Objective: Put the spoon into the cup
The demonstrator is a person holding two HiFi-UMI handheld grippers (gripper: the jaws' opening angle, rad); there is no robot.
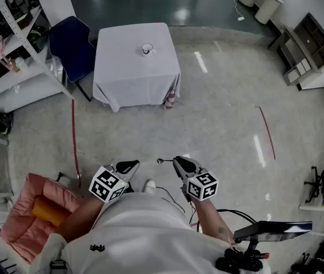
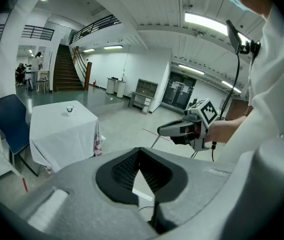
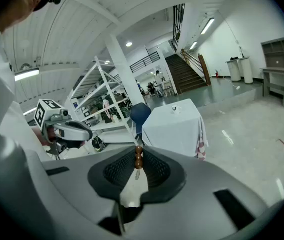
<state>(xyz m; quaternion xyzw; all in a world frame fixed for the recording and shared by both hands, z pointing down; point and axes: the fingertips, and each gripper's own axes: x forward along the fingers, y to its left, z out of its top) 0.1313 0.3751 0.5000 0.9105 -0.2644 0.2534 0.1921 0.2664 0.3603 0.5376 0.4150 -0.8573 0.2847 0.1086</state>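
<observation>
At twelve o'clock in the head view, the cup [image 1: 147, 49] stands on the draped bench [image 1: 136, 79], well apart from the right gripper [image 1: 177, 161] carrying the spoon [image 1: 160, 160]. Left gripper view: the left gripper [image 2: 139, 151] has its jaws together, empty. Right gripper view: jaws clamped on the spoon's thin beaded handle, so any jolt while approaching could probably pivot or drop it, or the small cup gets tipped
</observation>
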